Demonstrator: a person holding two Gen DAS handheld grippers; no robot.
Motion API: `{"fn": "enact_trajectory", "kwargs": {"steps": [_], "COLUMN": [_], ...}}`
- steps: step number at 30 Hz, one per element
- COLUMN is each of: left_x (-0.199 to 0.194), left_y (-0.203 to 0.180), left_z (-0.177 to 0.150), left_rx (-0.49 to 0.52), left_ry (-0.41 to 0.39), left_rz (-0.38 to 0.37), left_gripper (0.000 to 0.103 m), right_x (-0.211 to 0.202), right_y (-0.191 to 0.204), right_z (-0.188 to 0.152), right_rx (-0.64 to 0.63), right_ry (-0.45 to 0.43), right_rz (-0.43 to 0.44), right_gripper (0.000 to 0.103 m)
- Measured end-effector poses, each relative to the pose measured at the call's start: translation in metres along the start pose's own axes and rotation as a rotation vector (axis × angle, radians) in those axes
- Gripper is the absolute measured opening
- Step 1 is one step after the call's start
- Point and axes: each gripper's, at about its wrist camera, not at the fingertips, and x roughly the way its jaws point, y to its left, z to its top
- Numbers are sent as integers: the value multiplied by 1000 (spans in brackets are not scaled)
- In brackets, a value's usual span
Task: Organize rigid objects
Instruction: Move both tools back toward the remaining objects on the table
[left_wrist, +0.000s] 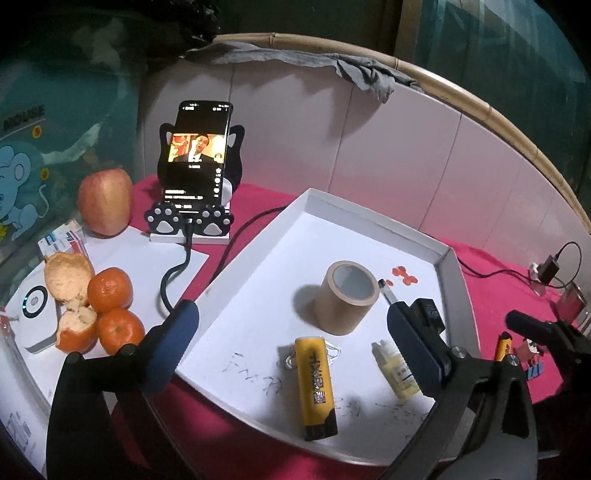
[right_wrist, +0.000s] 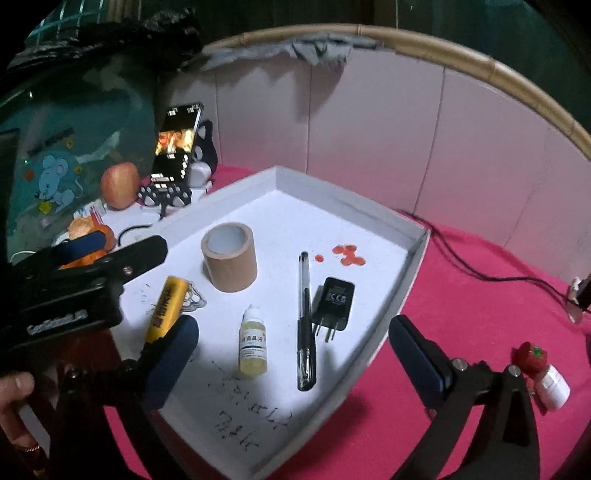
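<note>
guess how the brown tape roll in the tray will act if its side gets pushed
The tape roll stands on end on the flat tray, so it would probably slide, not roll. It is tall, so a high push might tip it. Looks stiff.

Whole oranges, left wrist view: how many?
2: upper round whole orange beside the torn orange peel, lower one touching it in front. More may hide behind.

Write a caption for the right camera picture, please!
Open right gripper above a white tray holding tape roll, dropper bottle, pen, charger plug.
</note>
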Motion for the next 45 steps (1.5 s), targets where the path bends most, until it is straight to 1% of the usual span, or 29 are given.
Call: {"fn": "enact_trajectory", "kwargs": {"steps": [4, 7, 14, 17, 20, 21, 26, 31, 34, 38, 42, 45], "left_x": [-6, -9, -14, -15, -17, -17, -17, -16, -15, -12, -13, -13], "left_y": [-5, -9, -20, -24, -28, -29, -39, -50, -59, -77, -108, -141], "left_z": [1, 1, 1, 1, 1, 1, 0, -3, -4, -8, -11, -17], "left_rx": [3, 10, 35, 42, 57, 59, 77, 102, 123, 167, 233, 288], "left_ry": [-11, -15, -14, -13, -16, -16, -12, -1, 5, 21, 38, 73], "left_rz": [1, -4, -7, -8, -9, -12, -22, -40, -55, -92, -165, -244], "left_gripper": [103, 103, 103, 103, 103, 103, 103, 103, 103, 103, 103, 103], "right_x": [-18, -28, -47, -54, -62, -66, -85, -107, -120, -133, -140, -136], "right_y": [-2, -6, -25, -39, -57, -65, -107, -162, -194, -225, -250, -264], "right_z": [-1, -1, -2, -3, -5, -6, -14, -32, -49, -74, -99, -114], "right_rx": [-11, -1, 54, 99, 145, 164, 266, 429, 516, 606, 665, 674], "right_ry": [-50, -73, -103, -112, -124, -124, -149, -160, -159, -143, -113, -83], "right_rz": [-23, -27, -50, -67, -100, -128, -192, -247, -313, -379, -429, -443], "right_gripper": [103, 103, 103, 103, 103, 103, 103, 103, 103, 103, 103, 103]}}
